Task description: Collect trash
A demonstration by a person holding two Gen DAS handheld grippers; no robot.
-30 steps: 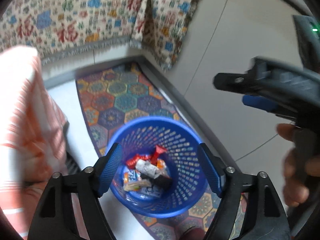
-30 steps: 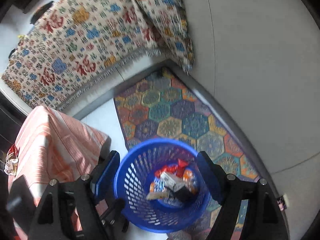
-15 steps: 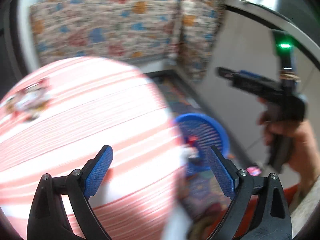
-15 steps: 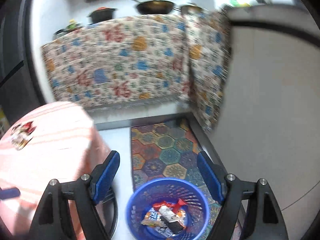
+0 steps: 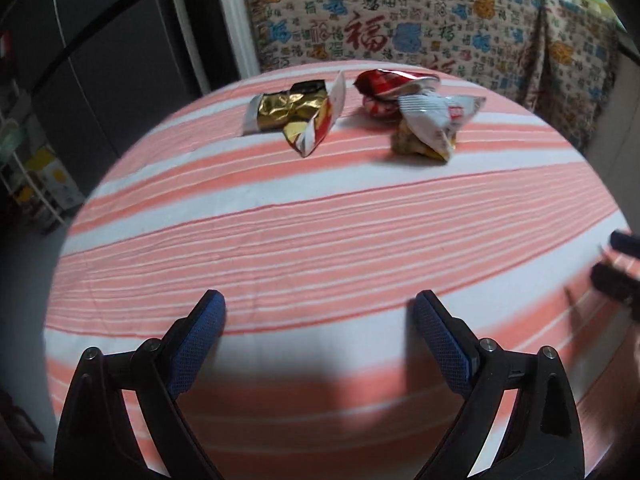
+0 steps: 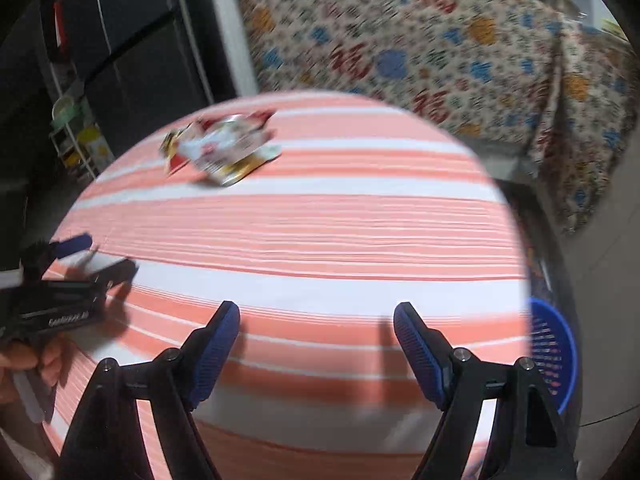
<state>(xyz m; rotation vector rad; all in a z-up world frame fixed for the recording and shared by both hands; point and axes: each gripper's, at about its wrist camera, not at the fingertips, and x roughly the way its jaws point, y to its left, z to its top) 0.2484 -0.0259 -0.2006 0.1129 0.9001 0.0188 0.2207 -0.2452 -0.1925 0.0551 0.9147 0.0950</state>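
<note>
Three crumpled snack wrappers lie at the far side of a round table with a pink-and-white striped cloth [image 5: 320, 240]: a gold-and-silver one [image 5: 296, 114], a red one [image 5: 384, 86] and a white one [image 5: 434, 122]. In the right wrist view they show as one blurred heap [image 6: 222, 146]. My left gripper [image 5: 320, 312] is open and empty above the near part of the table. My right gripper [image 6: 318, 320] is open and empty over the table's near edge. The blue mesh basket [image 6: 554, 354] stands on the floor to the right, below the table edge.
A patterned cloth [image 5: 420, 20] covers furniture behind the table. A dark fridge [image 5: 100, 48] and a wire shelf [image 5: 36, 176] stand at the left. The left gripper and the hand holding it show at the left of the right wrist view [image 6: 60, 296].
Both grippers have risen from over the blue basket and swung left to face the table top. The wrappers on the table have come into view. Both stay open and empty.
</note>
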